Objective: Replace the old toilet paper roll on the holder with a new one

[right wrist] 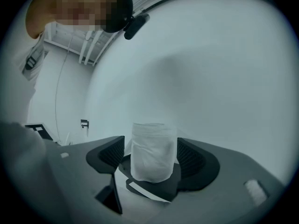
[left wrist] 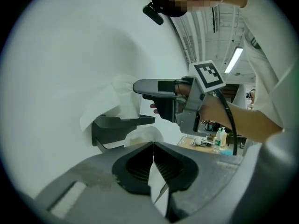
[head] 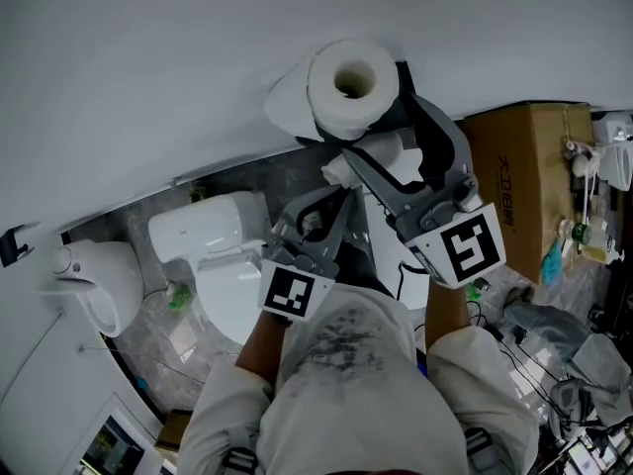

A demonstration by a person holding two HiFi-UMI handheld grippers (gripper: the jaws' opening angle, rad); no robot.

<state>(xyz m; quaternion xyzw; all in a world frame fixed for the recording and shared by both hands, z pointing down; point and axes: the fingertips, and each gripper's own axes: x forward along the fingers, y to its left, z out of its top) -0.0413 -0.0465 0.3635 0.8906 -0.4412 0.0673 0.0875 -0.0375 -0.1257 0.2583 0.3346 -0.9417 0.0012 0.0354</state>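
A full white toilet paper roll [head: 351,85] stands on end on the black wall holder [left wrist: 112,125], its hole facing up. My right gripper [head: 371,132] reaches level to it. In the right gripper view the roll [right wrist: 153,150] stands between the spread jaws of this gripper [right wrist: 152,160], with a gap on each side and the holder [right wrist: 156,185] under it. My left gripper [head: 339,194] sits just below and left of the holder. Its jaws are shut on a thin strip of white tissue [left wrist: 156,183]. More crumpled tissue [left wrist: 141,135] lies just past its tips.
A white wall [head: 148,67] carries the holder. Below stand a white toilet [head: 213,255] and a second white fixture [head: 99,285] at the left. At the right are a cardboard box [head: 524,186], small bottles [head: 584,216] and loose cables [head: 539,364] on the floor.
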